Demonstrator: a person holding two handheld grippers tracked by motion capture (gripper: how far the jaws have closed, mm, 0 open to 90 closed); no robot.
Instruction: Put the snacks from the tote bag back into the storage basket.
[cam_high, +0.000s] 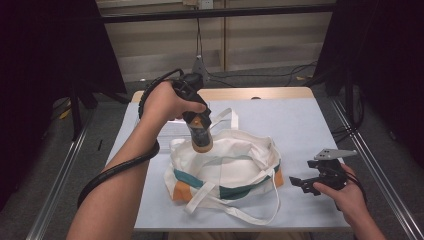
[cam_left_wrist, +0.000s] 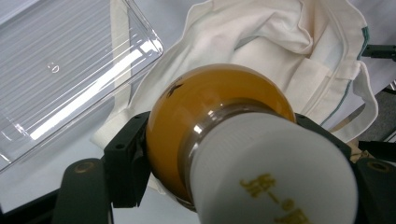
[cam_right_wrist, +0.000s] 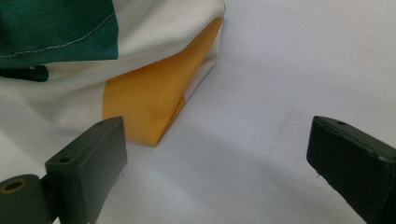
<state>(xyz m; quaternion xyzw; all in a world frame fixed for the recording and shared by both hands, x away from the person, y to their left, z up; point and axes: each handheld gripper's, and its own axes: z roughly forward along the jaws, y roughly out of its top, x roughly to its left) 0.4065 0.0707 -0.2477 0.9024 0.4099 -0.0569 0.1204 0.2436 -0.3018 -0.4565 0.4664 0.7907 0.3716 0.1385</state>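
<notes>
A white cloth bag (cam_high: 225, 167) with green and orange patches lies open in the middle of the table. My left gripper (cam_high: 200, 131) hangs over its left rim, pointing down, shut on an amber bottle (cam_left_wrist: 210, 121) with a white cap (cam_left_wrist: 275, 172); the bottle (cam_high: 202, 140) hovers just above the bag's mouth (cam_left_wrist: 261, 37). My right gripper (cam_high: 304, 184) rests on the table to the right of the bag and stands open with nothing between its jaws. In the right gripper view the bag's orange corner (cam_right_wrist: 154, 102) lies just ahead of the left jaw.
A clear plastic tray (cam_left_wrist: 65, 70) lies on the table left of the bag, behind the left hand. The bag's straps (cam_high: 235, 207) trail toward the front edge. Pale blue cloth (cam_high: 300, 125) covers the table, with bare room at the right rear.
</notes>
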